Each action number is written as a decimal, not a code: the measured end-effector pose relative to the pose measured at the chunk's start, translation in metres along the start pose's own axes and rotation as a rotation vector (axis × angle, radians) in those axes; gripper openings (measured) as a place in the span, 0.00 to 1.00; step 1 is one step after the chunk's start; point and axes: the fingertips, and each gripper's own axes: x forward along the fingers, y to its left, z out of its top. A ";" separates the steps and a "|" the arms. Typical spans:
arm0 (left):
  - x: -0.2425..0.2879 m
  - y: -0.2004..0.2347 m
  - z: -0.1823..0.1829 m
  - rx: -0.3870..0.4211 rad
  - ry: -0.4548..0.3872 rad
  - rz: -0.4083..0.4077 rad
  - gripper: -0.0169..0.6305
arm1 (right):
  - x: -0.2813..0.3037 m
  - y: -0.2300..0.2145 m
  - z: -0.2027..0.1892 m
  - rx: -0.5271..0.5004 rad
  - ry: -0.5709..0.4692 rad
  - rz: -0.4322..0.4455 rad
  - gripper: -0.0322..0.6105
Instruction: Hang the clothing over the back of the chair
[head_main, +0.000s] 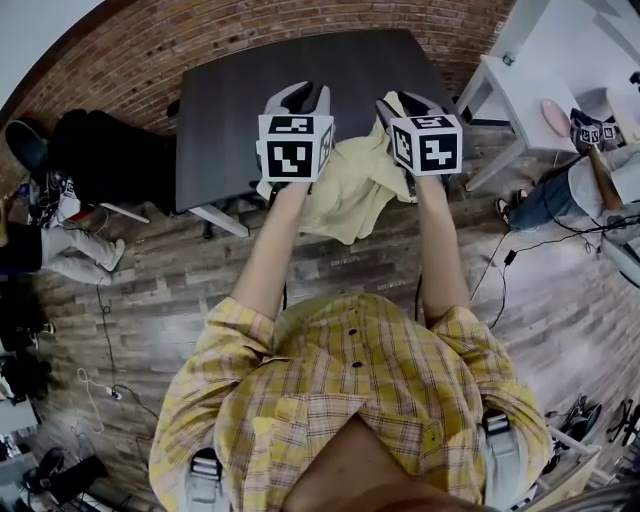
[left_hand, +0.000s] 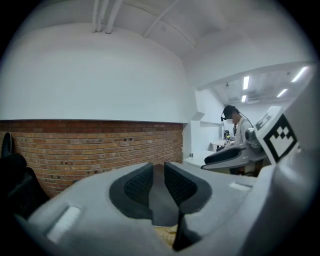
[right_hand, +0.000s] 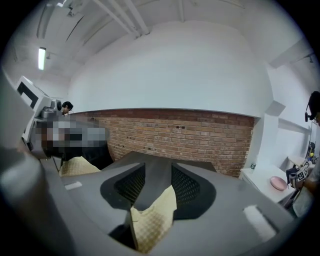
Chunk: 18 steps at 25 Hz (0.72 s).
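Note:
A pale yellow garment (head_main: 345, 195) hangs between my two grippers over the near edge of a dark table (head_main: 250, 90). My left gripper (head_main: 300, 100) holds its left end. In the left gripper view the jaws (left_hand: 159, 172) stand nearly together, with yellow cloth (left_hand: 165, 234) pinched low between them. My right gripper (head_main: 410, 105) is at the garment's right end. In the right gripper view its jaws (right_hand: 159, 172) stand apart, and a flap of the cloth (right_hand: 152, 217) lies loose between the pads. A black chair (head_main: 100, 150) stands left of the table.
A brick wall (head_main: 300, 20) runs behind the table. At the right stands a white table (head_main: 520, 90) with a pink plate (head_main: 555, 117), and a person (head_main: 570, 190) sits beside it. Another person (head_main: 60, 250) sits at the left. Cables (head_main: 105, 340) cross the wooden floor.

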 end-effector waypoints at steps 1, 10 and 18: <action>-0.003 -0.001 0.000 -0.006 -0.004 -0.004 0.13 | -0.003 0.003 0.002 0.002 -0.014 0.004 0.31; -0.032 -0.013 0.005 -0.002 -0.055 -0.004 0.13 | -0.035 0.020 0.018 0.030 -0.113 -0.010 0.17; -0.067 -0.025 0.018 -0.005 -0.129 -0.014 0.07 | -0.065 0.034 0.028 0.042 -0.184 -0.050 0.06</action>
